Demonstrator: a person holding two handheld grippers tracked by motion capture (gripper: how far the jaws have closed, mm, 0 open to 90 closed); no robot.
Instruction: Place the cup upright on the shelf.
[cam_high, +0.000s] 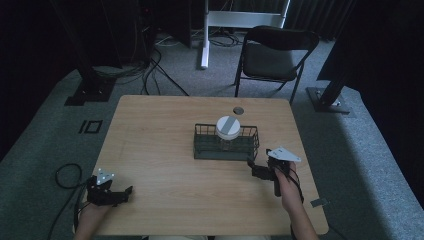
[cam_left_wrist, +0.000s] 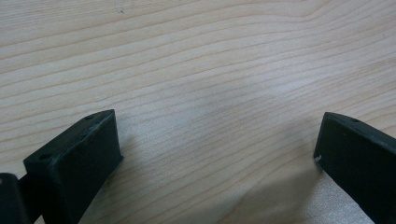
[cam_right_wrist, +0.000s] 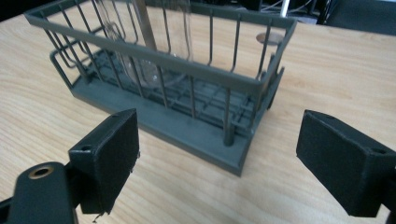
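- My right gripper (cam_high: 256, 165) sits just off the rack's (cam_high: 200, 150) near right corner; jaws spread wide with nothing between them; in the right gripper view (cam_right_wrist: 217, 154) the two black pads frame that corner of the rack (cam_right_wrist: 163, 119) without touching it.
- The rack is a dark wire basket with a solid base; it stands flat on the table (cam_high: 150, 125), a little right of centre, long side toward me.
- A jar (cam_high: 228, 132) stands upright inside the rack, about mid-length; clear glass body, pale lid with a grey stripe across the top; in the right gripper view I see its glass wall (cam_right_wrist: 159, 32) through the bars; the top is cut off there.
- My left gripper (cam_high: 114, 194) is at the near left edge of the table, well apart from the rack; jaws spread; the left gripper view (cam_left_wrist: 217, 154) looks down on bare wood grain (cam_left_wrist: 210, 70) between the two pads; they hold nothing.
- A small dark round disc (cam_high: 238, 110) is set in the tabletop behind the rack, near the far edge; it shows beyond the rack's far rim in the right gripper view (cam_right_wrist: 270, 38).
- Beyond the table, a dark folding chair (cam_high: 272, 57) stands on grey carpet; cables trail across the floor at far left.
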